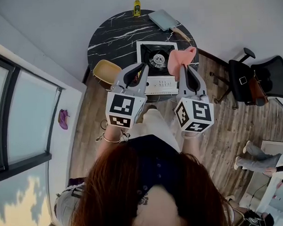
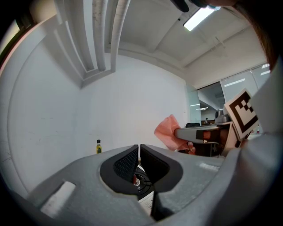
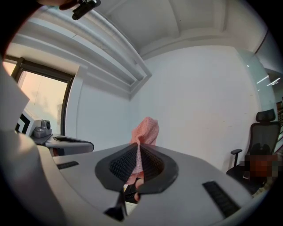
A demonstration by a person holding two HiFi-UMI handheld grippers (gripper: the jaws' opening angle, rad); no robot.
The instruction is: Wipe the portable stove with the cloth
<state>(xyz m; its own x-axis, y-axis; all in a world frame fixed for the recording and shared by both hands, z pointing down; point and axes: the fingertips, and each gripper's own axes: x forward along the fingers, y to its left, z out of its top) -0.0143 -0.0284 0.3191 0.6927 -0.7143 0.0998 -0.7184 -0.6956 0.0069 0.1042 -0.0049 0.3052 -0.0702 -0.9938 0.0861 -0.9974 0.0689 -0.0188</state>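
Two grippers over the white square portable stove point(image 1: 157, 62), which sits at the near edge of the round black marble table point(image 1: 112, 39), an edge only the head view shows. Left gripper point(image 1: 142, 66): jaws together, empty. Right gripper point(image 1: 185, 66): clamped on the pink knitted cloth point(image 1: 182, 58).

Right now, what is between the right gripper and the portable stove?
Only the pink cloth, pinched in the right gripper, sticking out over the edge of the portable stove, as the head view shows.
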